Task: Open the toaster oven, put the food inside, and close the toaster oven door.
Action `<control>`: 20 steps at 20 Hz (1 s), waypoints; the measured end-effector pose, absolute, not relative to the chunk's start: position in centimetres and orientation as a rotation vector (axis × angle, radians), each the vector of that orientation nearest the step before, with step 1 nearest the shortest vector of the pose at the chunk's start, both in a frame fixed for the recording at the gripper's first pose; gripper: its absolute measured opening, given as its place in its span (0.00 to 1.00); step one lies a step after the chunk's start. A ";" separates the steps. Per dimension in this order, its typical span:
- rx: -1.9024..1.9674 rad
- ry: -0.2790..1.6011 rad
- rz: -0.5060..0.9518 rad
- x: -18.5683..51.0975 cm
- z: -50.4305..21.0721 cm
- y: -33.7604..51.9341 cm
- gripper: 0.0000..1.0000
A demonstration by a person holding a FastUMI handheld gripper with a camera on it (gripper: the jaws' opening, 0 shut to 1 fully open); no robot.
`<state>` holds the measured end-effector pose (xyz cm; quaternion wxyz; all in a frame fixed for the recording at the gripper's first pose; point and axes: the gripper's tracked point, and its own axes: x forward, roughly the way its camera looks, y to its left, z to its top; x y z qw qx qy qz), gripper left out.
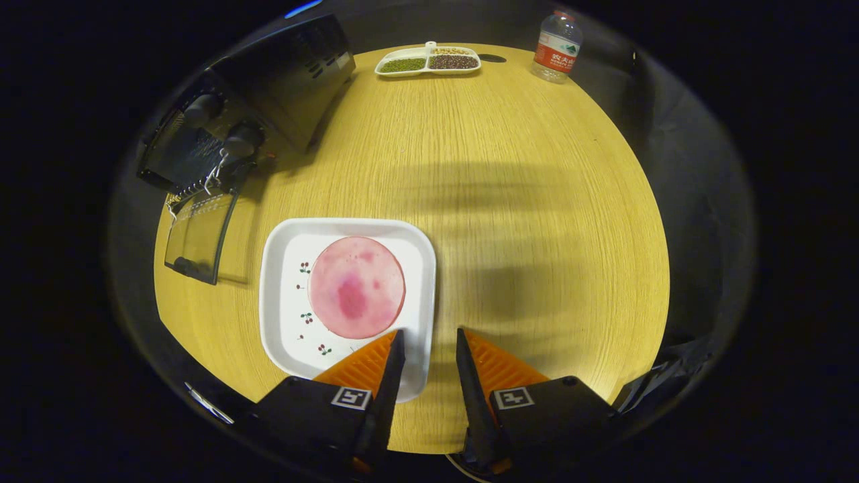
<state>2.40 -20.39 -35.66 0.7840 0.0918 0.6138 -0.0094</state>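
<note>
A round pink slice of food (356, 287) lies on a white square plate (284, 310) with small cherry prints, on the wooden table. My gripper (429, 335) hovers over the plate's near right corner, open, with nothing between its fingers; the left finger overlaps the plate's rim and the right finger is over bare table. Beyond the plate, to the left, stands the black toaster oven (268, 94) with its glass door (199, 236) folded down open toward the table.
A white divided dish (427, 60) of beans sits at the table's far edge. A water bottle (557, 45) stands to its right. The round wooden table (537, 221) stretches wide to the right of the plate.
</note>
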 end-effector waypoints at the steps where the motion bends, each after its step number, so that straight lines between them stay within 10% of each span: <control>1: 0.222 1.337 0.012 2.6 -36.0 -19.9 0.36; 9: 0.287 1.338 -0.030 2.4 -35.8 -20.0 0.06; 20: 0.477 1.322 -0.011 0.7 -35.7 -18.5 0.02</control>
